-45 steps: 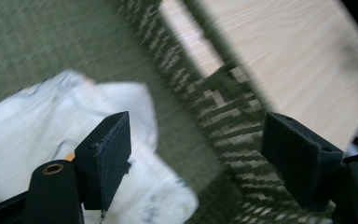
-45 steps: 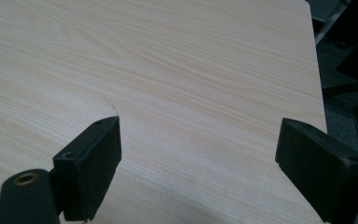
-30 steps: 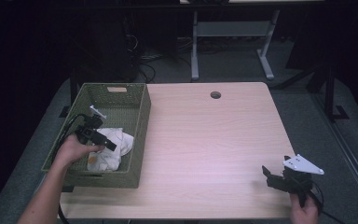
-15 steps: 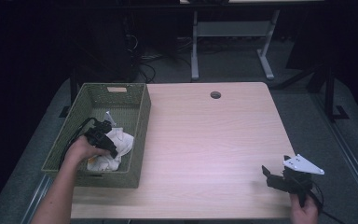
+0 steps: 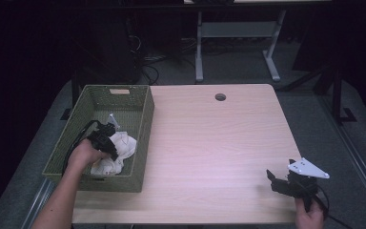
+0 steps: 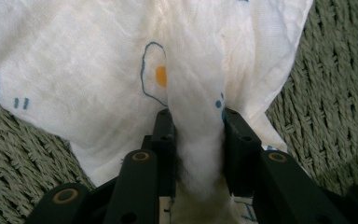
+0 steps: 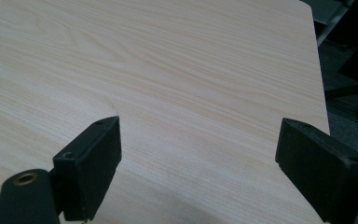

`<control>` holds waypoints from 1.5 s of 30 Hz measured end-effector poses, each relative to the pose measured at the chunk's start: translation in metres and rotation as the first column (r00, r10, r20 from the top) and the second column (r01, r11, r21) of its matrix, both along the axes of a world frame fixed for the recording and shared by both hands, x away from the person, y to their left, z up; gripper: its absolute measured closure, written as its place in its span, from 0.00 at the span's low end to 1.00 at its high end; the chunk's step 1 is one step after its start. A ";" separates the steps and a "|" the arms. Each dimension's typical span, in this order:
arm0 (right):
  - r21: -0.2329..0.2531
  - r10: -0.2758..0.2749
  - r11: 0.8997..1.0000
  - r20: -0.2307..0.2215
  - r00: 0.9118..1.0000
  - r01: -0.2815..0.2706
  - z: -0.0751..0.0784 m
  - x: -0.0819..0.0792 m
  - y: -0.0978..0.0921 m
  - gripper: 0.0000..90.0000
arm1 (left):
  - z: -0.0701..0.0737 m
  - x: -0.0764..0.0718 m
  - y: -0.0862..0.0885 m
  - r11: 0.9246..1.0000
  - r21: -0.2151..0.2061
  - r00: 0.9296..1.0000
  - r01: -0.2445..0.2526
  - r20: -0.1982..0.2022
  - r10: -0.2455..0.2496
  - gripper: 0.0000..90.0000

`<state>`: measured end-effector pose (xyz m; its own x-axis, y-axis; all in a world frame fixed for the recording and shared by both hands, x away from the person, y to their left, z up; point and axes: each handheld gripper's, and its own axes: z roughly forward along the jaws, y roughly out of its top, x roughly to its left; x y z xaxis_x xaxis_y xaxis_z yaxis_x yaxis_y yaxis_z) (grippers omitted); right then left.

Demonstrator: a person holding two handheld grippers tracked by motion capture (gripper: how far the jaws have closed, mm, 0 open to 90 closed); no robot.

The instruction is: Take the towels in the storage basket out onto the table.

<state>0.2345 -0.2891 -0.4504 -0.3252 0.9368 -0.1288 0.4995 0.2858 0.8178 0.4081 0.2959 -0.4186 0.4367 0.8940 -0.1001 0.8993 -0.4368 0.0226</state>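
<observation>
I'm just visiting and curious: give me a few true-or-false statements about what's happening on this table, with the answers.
1. The left gripper is clamped on a fold of the white cloth. True.
2. The cloth lies on the bare table. False: it lies inside the green woven basket.
3. The right gripper is open, with nothing between its jaws. True.
4. The right gripper is reaching into the basket. False: it is near the table's front right corner, far from the basket.

The left gripper [image 6: 198,135] has its jaws drawn close, pinching a fold between them; the left hand [image 5: 85,153] grips it, forearm outstretched. The right gripper [image 7: 198,163] rests with jaws spread wide, nothing between them.
</observation>
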 end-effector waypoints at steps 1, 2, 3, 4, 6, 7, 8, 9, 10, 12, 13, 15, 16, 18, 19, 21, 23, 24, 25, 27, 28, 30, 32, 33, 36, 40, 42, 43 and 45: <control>0.001 -0.001 1.000 0.001 1.000 0.001 0.000 0.000 -0.001 0.15 | 0.000 0.000 0.001 1.000 -0.006 1.000 0.002 0.002 -0.002 0.79; 0.008 -0.004 1.000 0.001 1.000 0.004 0.001 0.000 -0.001 0.15 | 0.001 0.001 0.002 1.000 -0.013 1.000 0.005 0.000 -0.005 0.79; 0.010 -0.006 1.000 0.004 1.000 0.006 0.001 -0.001 -0.002 0.15 | 0.002 0.001 0.003 1.000 -0.021 1.000 0.003 0.001 -0.003 0.80; 0.010 -0.006 1.000 0.004 1.000 0.006 0.001 -0.001 -0.002 0.15 | 0.003 0.001 0.004 0.999 -0.033 1.000 0.002 0.004 -0.002 0.80; 0.008 -0.006 1.000 0.009 1.000 0.006 0.001 -0.001 -0.003 0.15 | 0.005 0.001 0.006 0.999 -0.052 1.000 -0.006 0.009 0.007 0.80; 0.007 -0.006 1.000 0.008 1.000 0.006 0.001 -0.001 -0.003 0.15 | 0.006 0.002 0.007 0.998 -0.061 1.000 0.000 0.016 0.001 0.80; 0.013 -0.009 1.000 0.005 1.000 0.009 0.001 -0.001 -0.003 0.15 | 0.007 0.001 0.008 0.997 -0.078 1.000 -0.007 0.021 0.009 0.80; 0.013 -0.009 1.000 0.005 1.000 0.009 0.001 -0.001 -0.003 0.15 | 0.009 0.001 0.009 0.996 -0.091 1.000 -0.009 0.026 0.011 0.80; 0.014 -0.009 1.000 0.004 1.000 0.009 0.001 -0.001 -0.003 0.15 | 0.011 0.001 0.009 0.994 -0.106 0.999 -0.008 0.034 0.012 0.80; 0.013 -0.009 1.000 0.006 1.000 0.009 0.000 0.000 -0.004 0.15 | 0.014 0.000 0.010 0.991 -0.130 0.999 -0.011 0.047 0.017 0.81; 0.014 -0.012 1.000 0.002 1.000 0.012 0.000 0.000 -0.004 0.15 | 0.016 0.000 0.012 0.988 -0.153 0.998 -0.017 0.049 0.024 0.81; 0.014 -0.012 1.000 0.003 1.000 0.012 -0.001 0.000 -0.004 0.15 | 0.018 0.000 0.013 0.987 -0.162 0.999 -0.014 0.049 0.023 0.81; 0.012 -0.011 1.000 0.002 1.000 0.011 -0.001 0.000 -0.004 0.15 | 0.019 0.000 0.014 0.985 -0.172 0.998 -0.019 0.056 0.029 0.81; 0.011 -0.010 1.000 -0.002 1.000 0.010 -0.001 0.001 -0.005 0.15 | 0.023 0.000 0.017 0.981 -0.193 0.997 -0.025 0.063 0.038 0.81; 0.016 -0.010 1.000 0.000 1.000 0.010 -0.001 0.001 -0.005 0.15 | 0.027 0.001 0.020 0.974 -0.226 0.996 -0.031 0.072 0.048 0.81; 0.016 -0.012 1.000 0.000 1.000 0.012 -0.001 0.001 -0.006 0.15 | 0.029 0.001 0.020 0.970 -0.239 0.996 -0.035 0.074 0.054 0.81; 0.018 -0.013 1.000 -0.001 1.000 0.013 -0.001 0.001 -0.006 0.15 | 0.034 0.000 0.021 0.966 -0.257 0.994 -0.029 0.090 0.054 0.81; 0.017 -0.014 1.000 0.001 1.000 0.014 -0.001 0.001 -0.007 0.15 | 0.036 0.000 0.022 0.964 -0.265 0.994 -0.023 0.096 0.051 0.81; 0.017 -0.014 1.000 0.003 1.000 0.014 -0.001 0.001 -0.007 0.15 | 0.038 0.000 0.022 0.960 -0.278 0.994 -0.024 0.099 0.054 0.81; 0.017 -0.015 1.000 0.004 1.000 0.015 0.000 0.000 -0.007 0.15 | 0.042 -0.001 0.024 0.953 -0.303 0.993 -0.020 0.108 0.056 0.81; 0.017 -0.015 1.000 0.004 1.000 0.015 0.000 0.000 -0.007 0.15 | 0.044 -0.001 0.025 0.948 -0.318 0.992 -0.023 0.111 0.061 0.81; 0.015 -0.015 1.000 0.005 1.000 0.015 0.000 0.000 -0.006 0.15 | 0.047 -0.002 0.029 0.937 -0.349 0.990 -0.027 0.118 0.072 0.81; 0.013 -0.013 1.000 0.002 1.000 0.013 0.000 0.001 -0.006 0.15 | 0.049 -0.003 0.032 0.927 -0.374 0.990 -0.030 0.120 0.080 0.81; 0.017 -0.015 1.000 0.002 1.000 0.015 0.000 0.001 -0.005 0.15 | 0.051 -0.004 0.034 0.921 -0.387 0.988 -0.038 0.124 0.093 0.80; 0.012 -0.013 1.000 0.000 1.000 0.013 0.000 0.001 -0.003 0.15 | 0.054 -0.006 0.041 0.907 -0.418 0.985 -0.050 0.130 0.114 0.80; 0.013 -0.012 1.000 -0.002 1.000 0.012 0.000 0.001 -0.004 0.15 | 0.060 -0.009 0.049 0.888 -0.456 0.982 -0.056 0.137 0.132 0.80; 0.013 -0.015 1.000 -0.002 1.000 0.015 0.000 0.001 -0.004 0.15 | 0.063 -0.010 0.052 0.880 -0.471 0.979 -0.056 0.146 0.141 0.80; 0.014 -0.016 1.000 -0.002 1.000 0.016 0.000 0.001 -0.004 0.15 | 0.064 -0.010 0.053 0.876 -0.479 0.978 -0.059 0.148 0.147 0.80; 0.010 -0.016 1.000 -0.002 1.000 0.016 0.000 0.001 -0.004 0.15 | 0.066 -0.011 0.056 0.870 -0.490 0.977 -0.057 0.154 0.151 0.80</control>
